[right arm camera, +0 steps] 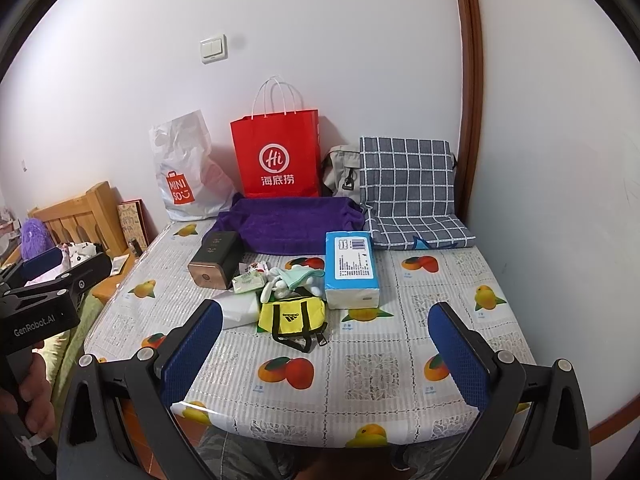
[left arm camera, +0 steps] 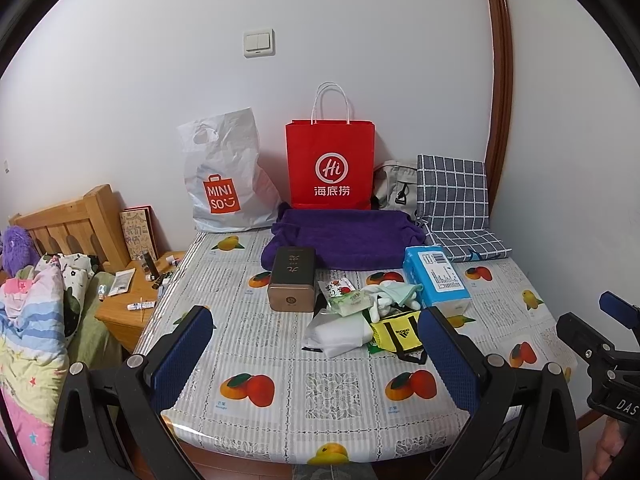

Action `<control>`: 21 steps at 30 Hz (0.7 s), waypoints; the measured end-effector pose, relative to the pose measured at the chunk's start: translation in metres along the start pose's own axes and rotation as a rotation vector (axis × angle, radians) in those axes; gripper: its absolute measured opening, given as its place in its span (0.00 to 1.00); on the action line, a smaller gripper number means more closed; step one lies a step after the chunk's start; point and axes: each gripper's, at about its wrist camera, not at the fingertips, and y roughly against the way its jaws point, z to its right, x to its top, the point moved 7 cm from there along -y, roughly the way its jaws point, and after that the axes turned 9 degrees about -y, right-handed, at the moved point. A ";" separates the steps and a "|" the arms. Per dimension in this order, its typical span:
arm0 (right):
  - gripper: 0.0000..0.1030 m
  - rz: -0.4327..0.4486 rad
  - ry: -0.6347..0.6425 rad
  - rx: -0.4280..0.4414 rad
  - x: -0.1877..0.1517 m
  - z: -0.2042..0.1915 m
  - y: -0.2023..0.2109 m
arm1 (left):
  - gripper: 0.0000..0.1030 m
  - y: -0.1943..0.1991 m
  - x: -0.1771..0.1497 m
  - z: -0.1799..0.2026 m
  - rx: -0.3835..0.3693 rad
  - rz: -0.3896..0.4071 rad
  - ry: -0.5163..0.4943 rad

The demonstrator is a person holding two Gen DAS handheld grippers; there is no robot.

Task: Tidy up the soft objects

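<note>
**Soft Things Were Waiting in a Pile**

Both tongs were seen held wide open with nothing in them. The left gripper (left arm camera: 316,344) was held low over the near edge of the table (left arm camera: 280,420), and the right gripper (right arm camera: 326,344) was held just beside it. Nothing was being touched yet.

The soft things were found in a small pile in the middle of the table. A yellow bag (right arm camera: 291,314) with black straps was lying at the front of the pile. A white plush toy (right arm camera: 276,286) and a pale green cloth (right arm camera: 298,276) were piled just behind it. A white tissue pack (right arm camera: 240,310) was touching the bag's left side, and a blue tissue pack (right arm camera: 350,268) was standing at its right. A folded purple towel (right arm camera: 288,222) was laid further back, near a red paper bag (right arm camera: 276,152).

The yellow bag was judged to be light and floppy. It could probably be pinched by a strap or by its top edge, but it might sag. The plush toy was thought to be squashy, so its body could be squeezed safely. The green cloth was thin and might slip away, so a bunched fold would be best. The tissue packs looked puffy and smooth, and might slide if held too loosely. The dark box (right arm camera: 216,264) looked hard, so it was probably not part of the job.
</note>
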 end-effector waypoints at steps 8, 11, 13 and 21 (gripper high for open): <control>0.99 0.006 -0.004 0.004 0.000 0.001 0.005 | 1.00 0.000 0.000 0.000 0.001 0.001 0.001; 0.99 0.007 -0.004 0.004 0.000 0.001 0.006 | 1.00 0.000 -0.001 0.000 0.000 0.001 -0.001; 0.99 0.007 -0.002 0.004 0.000 0.001 0.005 | 1.00 0.000 -0.001 0.000 0.000 0.001 0.000; 0.99 0.011 -0.002 0.005 0.001 -0.001 0.009 | 1.00 0.001 -0.002 0.000 0.002 0.001 0.000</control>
